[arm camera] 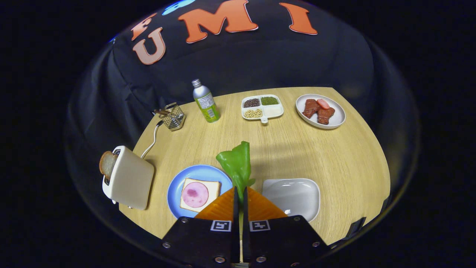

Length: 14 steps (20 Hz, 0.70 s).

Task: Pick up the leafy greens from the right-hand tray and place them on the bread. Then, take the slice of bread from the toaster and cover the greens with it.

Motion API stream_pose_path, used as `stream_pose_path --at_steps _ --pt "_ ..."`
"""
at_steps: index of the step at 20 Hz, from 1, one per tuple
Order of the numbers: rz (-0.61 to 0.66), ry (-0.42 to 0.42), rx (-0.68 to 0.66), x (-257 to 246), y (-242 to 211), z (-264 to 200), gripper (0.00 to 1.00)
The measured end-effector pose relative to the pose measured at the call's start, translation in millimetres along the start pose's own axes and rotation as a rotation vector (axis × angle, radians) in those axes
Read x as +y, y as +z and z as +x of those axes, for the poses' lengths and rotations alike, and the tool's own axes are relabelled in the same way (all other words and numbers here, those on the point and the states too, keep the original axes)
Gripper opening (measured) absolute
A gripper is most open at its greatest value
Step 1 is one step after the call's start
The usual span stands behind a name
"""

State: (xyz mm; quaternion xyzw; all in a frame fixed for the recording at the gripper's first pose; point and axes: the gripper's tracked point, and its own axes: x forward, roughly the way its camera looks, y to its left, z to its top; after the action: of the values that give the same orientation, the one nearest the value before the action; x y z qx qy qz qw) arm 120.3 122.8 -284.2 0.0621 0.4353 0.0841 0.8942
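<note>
My gripper [240, 191] is shut on the leafy greens [236, 165], which stick up and forward from between the fingertips, well above the table. Below and to the left of the fingers lies a blue plate [177, 183] with a slice of bread [214, 187] topped by a round of pink ham [195, 194]. The right-hand tray [293, 195], white and bare, sits just right of the fingers. Farther left stands a cream toaster [130, 178] with a slice of toast [107, 163] poking out of its slot.
At the back of the wooden table [334, 156] stand a metal bottle [205, 101], a small wire basket [173, 117], a divided dish of beans [262, 106] and a white plate of meat [320, 111]. The toaster's cord [150, 143] runs back toward the basket.
</note>
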Motion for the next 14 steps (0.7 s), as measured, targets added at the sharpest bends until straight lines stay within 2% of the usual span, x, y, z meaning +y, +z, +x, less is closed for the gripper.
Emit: stream_pose_path --at_steps 7,14 --pt "-0.116 0.007 0.044 46 -16 26 0.04" --pt "-0.220 -0.066 0.055 56 -25 56 0.03"
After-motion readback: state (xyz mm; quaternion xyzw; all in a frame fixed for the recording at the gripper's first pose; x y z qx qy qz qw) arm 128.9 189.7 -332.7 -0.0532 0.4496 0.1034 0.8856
